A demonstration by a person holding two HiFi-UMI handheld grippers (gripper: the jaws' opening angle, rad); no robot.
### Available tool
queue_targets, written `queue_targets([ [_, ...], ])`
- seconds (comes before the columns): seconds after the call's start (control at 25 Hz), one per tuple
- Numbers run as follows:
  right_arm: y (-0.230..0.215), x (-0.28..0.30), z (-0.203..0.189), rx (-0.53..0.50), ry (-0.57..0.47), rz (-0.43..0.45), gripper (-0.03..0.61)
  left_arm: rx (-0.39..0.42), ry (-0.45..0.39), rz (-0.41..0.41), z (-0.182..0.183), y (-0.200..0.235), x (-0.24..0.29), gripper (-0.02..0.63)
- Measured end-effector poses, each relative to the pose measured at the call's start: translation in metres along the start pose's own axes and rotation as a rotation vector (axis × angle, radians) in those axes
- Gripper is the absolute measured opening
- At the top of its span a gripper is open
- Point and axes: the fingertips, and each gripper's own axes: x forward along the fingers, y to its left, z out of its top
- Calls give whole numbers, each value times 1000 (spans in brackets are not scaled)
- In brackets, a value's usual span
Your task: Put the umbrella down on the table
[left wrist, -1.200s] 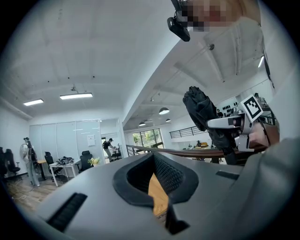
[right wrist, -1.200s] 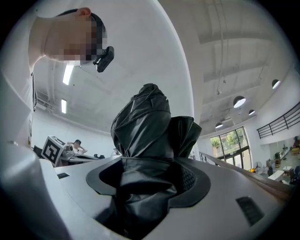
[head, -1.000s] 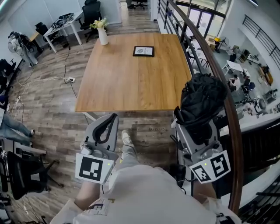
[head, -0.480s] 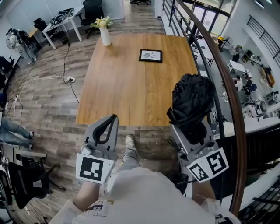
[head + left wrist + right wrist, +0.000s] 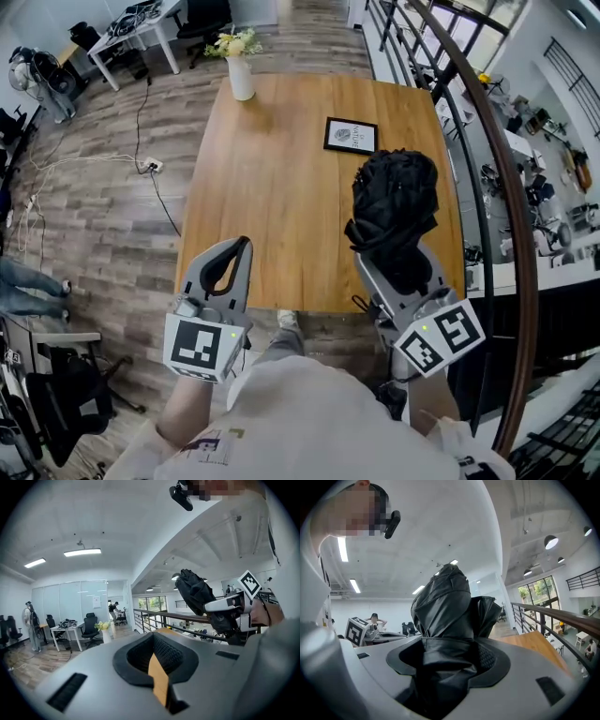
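Table point(image 5: 272, 187), flowers point(image 5: 236, 43) in vase point(image 5: 242, 84); umbrella point(image 5: 394, 202) within right gripper point(image 5: 398, 267); left gripper point(image 5: 242, 246) seemingly closed, empty.

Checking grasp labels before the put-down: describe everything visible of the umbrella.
The umbrella is black, folded into a crumpled bundle of glossy, wrinkled fabric; no handle shows. It stands roughly upright, its lower end clamped between the fingers of the right gripper, with the bulk bulging above them. In the head view it hangs over the right part of the wooden table, apparently not resting on it. Nothing else touches it.

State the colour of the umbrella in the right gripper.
The umbrella is black; the head view shows it best.
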Motion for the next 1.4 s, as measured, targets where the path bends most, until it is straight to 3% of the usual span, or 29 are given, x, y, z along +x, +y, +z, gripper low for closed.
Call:
queue_targets([
  [0.28, -21, 120, 8, -16, 63, 14, 296, -12, -4, -28, -11, 88, 73, 17],
  [0.56, -38, 188, 3, 28, 96, 19, 296, -32, 12, -66, -29, 126, 115, 17],
  [1.08, -53, 224, -2, 103, 136, -24, 298, -42, 16, -113, -33, 146, 144, 17],
  [1.4, -67, 235, -15, 131, 223, -49, 297, -32, 54, -73, -40, 157, 158, 17],
])
